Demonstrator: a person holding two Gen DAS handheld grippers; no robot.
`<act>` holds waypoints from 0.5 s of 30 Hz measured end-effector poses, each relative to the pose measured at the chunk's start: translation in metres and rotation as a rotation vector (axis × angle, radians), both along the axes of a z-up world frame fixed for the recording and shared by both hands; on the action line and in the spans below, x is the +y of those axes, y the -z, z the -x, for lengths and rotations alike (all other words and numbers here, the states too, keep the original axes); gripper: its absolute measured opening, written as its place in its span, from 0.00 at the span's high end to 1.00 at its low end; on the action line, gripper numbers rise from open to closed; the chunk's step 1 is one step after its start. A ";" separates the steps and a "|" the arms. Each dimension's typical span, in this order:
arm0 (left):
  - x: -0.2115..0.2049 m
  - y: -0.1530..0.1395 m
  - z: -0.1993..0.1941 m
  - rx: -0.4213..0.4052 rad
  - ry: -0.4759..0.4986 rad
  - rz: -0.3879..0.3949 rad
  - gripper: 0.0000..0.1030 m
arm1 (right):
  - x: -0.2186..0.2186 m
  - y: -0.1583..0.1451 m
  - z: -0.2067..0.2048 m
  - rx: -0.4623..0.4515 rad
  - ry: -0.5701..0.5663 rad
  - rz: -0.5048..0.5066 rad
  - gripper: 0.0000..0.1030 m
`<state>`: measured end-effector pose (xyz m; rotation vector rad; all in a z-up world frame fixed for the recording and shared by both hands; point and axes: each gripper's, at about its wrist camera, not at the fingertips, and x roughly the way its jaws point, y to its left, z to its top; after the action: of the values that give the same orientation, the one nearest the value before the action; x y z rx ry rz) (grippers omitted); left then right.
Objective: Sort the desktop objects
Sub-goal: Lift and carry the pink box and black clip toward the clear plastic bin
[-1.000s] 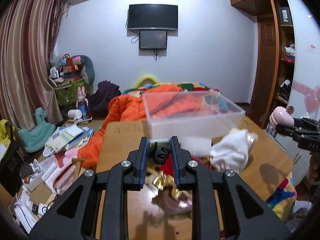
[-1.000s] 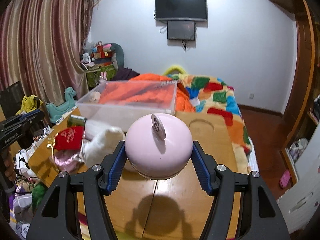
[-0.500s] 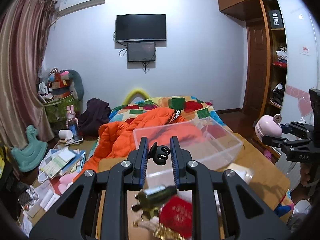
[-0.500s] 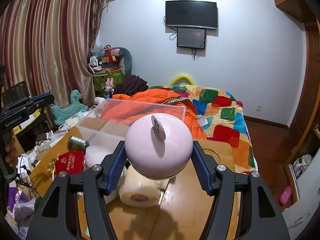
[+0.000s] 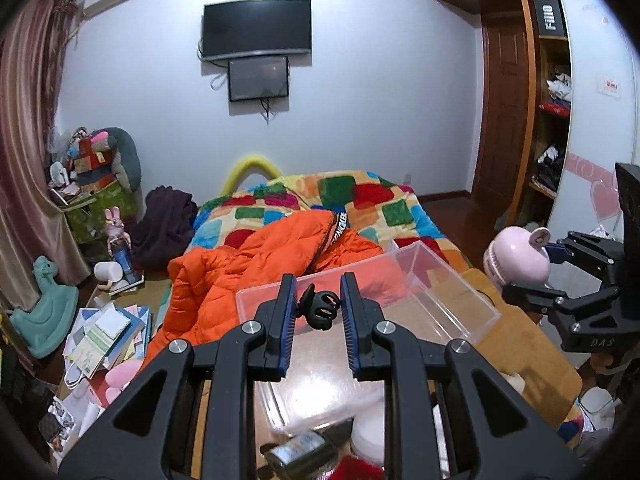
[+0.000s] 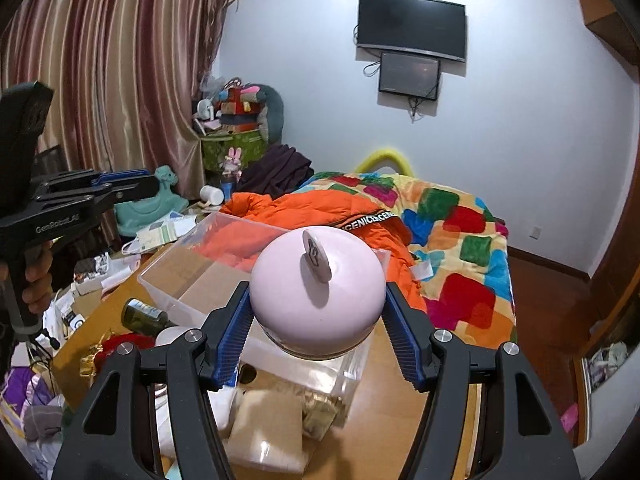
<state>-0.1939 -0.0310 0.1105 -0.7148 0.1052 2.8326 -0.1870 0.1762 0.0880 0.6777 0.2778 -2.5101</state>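
My left gripper is shut on a black hair claw clip and holds it above the near part of the clear plastic bin. My right gripper is shut on a pink round-lidded jar, raised over the bin's near right corner. The jar also shows at the right of the left wrist view. The left gripper shows at the left of the right wrist view.
The bin stands on a wooden table. A dark green bottle, a red pouch and white cloth lie beside the bin. A bed with an orange jacket is behind. Clutter covers the floor at left.
Both grippers have risen and moved toward the bin with their loads. The bin now sits lower and closer in both views.
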 end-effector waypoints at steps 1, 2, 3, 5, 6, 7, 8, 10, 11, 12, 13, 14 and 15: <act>0.002 0.002 0.005 -0.011 0.000 0.005 0.80 | -0.003 0.001 0.007 -0.007 -0.008 -0.006 0.42; 0.002 0.004 0.011 -0.026 0.003 0.007 0.80 | -0.005 0.002 0.012 -0.014 -0.013 -0.010 0.42; 0.003 0.006 0.019 -0.047 0.008 0.008 0.80 | -0.008 0.003 0.019 -0.024 -0.017 -0.013 0.42; 0.004 0.012 0.032 -0.086 0.011 0.010 0.79 | -0.014 0.006 0.033 -0.051 -0.030 -0.022 0.42; 0.004 0.016 0.039 -0.108 0.009 0.013 0.79 | -0.016 0.008 0.041 -0.066 -0.035 -0.026 0.42; 0.005 0.020 0.044 -0.127 0.013 0.015 0.79 | -0.020 0.011 0.050 -0.080 -0.041 -0.038 0.42; 0.006 0.023 0.050 -0.147 0.017 0.018 0.80 | -0.023 0.013 0.056 -0.088 -0.042 -0.050 0.42; 0.008 0.032 0.061 -0.190 0.024 0.027 0.80 | -0.029 0.018 0.071 -0.102 -0.050 -0.077 0.42; 0.009 0.036 0.064 -0.209 0.033 0.028 0.80 | -0.031 0.020 0.077 -0.111 -0.054 -0.087 0.42; 0.010 0.041 0.068 -0.230 0.042 0.032 0.80 | -0.034 0.022 0.083 -0.124 -0.060 -0.093 0.42; 0.011 0.044 0.072 -0.246 0.051 0.039 0.80 | -0.037 0.026 0.090 -0.141 -0.070 -0.102 0.42; 0.012 0.048 0.075 -0.259 0.058 0.046 0.79 | -0.039 0.029 0.095 -0.153 -0.078 -0.110 0.42; 0.012 0.050 0.079 -0.274 0.064 0.054 0.79 | -0.041 0.032 0.100 -0.166 -0.086 -0.123 0.42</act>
<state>-0.2728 -0.0186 0.0602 -1.0818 0.1565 2.6500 -0.2870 0.1350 0.0559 0.8984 0.3947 -2.3529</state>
